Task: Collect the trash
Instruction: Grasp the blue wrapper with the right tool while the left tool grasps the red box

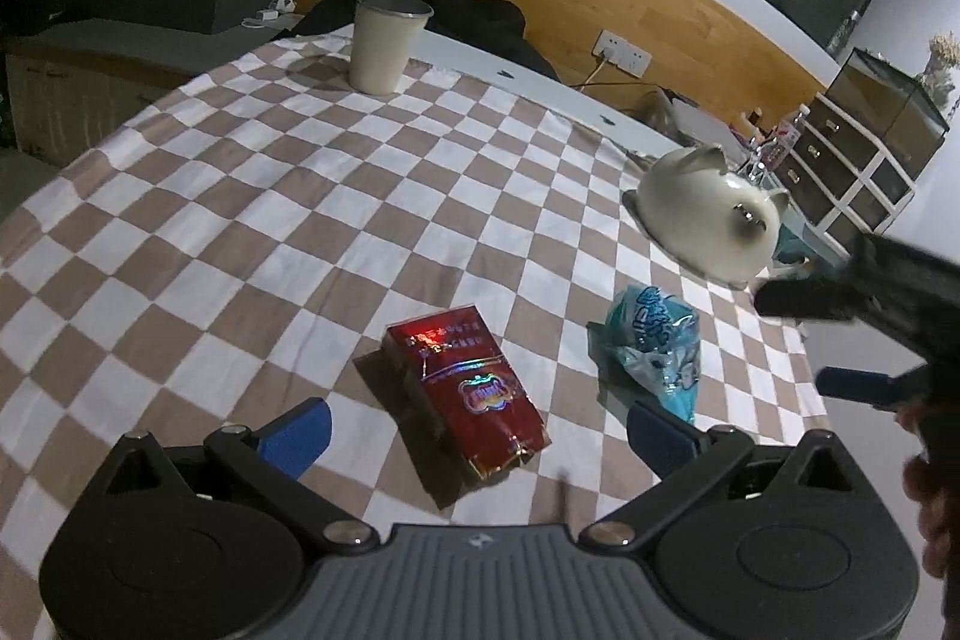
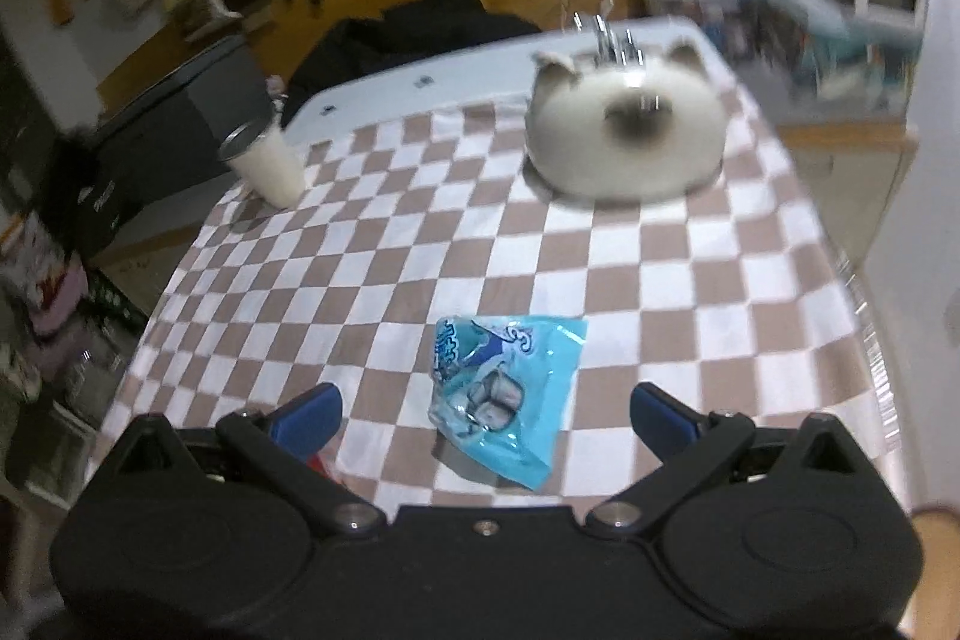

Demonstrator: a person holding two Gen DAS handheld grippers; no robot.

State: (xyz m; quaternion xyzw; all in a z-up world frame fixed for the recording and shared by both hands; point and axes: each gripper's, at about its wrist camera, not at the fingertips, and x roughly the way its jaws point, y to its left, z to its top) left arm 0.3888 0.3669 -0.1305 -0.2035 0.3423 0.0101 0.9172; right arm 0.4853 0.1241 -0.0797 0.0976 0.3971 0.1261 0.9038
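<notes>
A red foil snack packet (image 1: 468,394) lies on the checkered tablecloth (image 1: 270,220), between the open fingers of my left gripper (image 1: 480,436), which hovers just above it. A crumpled blue wrapper (image 1: 657,346) lies to its right. In the right wrist view the blue wrapper (image 2: 504,388) lies between the open fingers of my right gripper (image 2: 486,418), just above it. The right gripper also shows in the left wrist view (image 1: 840,334) at the right edge, open. A sliver of red (image 2: 321,460) shows behind the right gripper's left finger.
A cream cup (image 1: 387,40) stands at the far left of the table, also in the right wrist view (image 2: 267,160). A white cat-shaped container (image 1: 714,214) sits at the far right (image 2: 624,130). A dark garment (image 1: 456,10) lies behind the table. Drawers (image 1: 840,172) stand right.
</notes>
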